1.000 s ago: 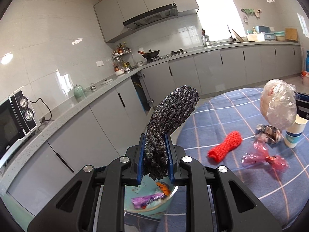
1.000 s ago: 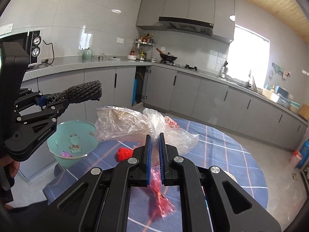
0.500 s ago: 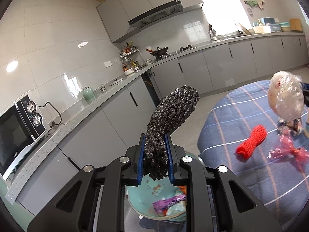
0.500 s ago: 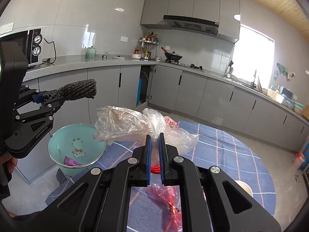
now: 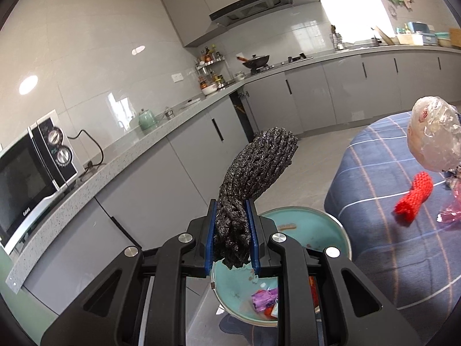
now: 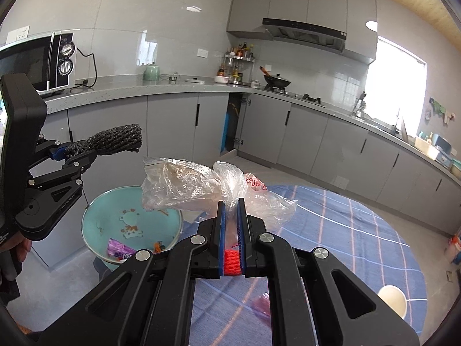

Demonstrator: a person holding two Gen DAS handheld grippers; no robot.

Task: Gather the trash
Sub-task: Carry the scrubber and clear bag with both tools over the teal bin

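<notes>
- The left gripper point(image 5: 232, 238) pinches a black foam net point(image 5: 256, 170) by its lower end, most of the sleeve sticking up and forward past the jaws. It hangs over the near rim of the teal bin point(image 5: 305, 212), not over the middle. I'd say that if the jaws part here, the springy net could catch the rim and tumble to the floor.
- The bin stands on the floor just beside the table point(image 5: 403, 248) and already holds a purple wrapper point(image 5: 263, 300) and some orange scraps.
- The right gripper point(image 6: 230, 225) is pressed together on a crumpled clear plastic bag point(image 6: 196, 186), held above the table edge next to the bin. The bag is light and billowy, so released from that height it would likely drift or snag on the left tool.
- A red foam net point(image 5: 413, 196) and a pink wrapper point(image 5: 452, 213) lie on the checked cloth, not yet collected.
- Against a second ago, the left gripper has swung off the tabletop toward the bin, which now shows far more of its mouth below the jaws. The bag has travelled that way too, and both grips look unchanged.
</notes>
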